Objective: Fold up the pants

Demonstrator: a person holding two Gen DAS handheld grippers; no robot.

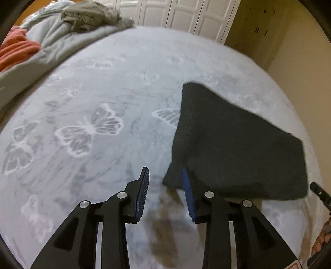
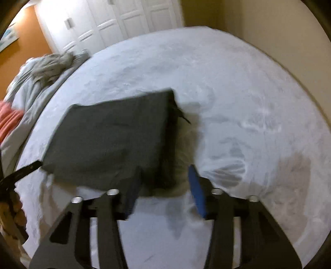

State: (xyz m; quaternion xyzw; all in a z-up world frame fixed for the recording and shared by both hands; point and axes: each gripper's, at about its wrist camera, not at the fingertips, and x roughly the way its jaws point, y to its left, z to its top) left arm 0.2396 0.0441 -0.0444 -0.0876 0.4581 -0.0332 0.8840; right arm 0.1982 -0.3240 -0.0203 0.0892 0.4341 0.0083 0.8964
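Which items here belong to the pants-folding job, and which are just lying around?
Job:
- folded dark pants
- left gripper, jaws open
- right gripper, jaws open

Lying about:
- butterfly blanket
- grey clothes heap
- orange fabric

My left gripper (image 1: 165, 192) consists of two matte black linkage arms, each carrying two round silver pivot screws (image 1: 122, 195). Each finger ends in a ribbed blue pad (image 1: 143, 192). A red-and-white label (image 1: 294, 265) sits at 5 o'clock in the left wrist view. My right gripper (image 2: 165, 190) is built identically: black arms, silver screws (image 2: 112, 192), blue pads (image 2: 197, 192).
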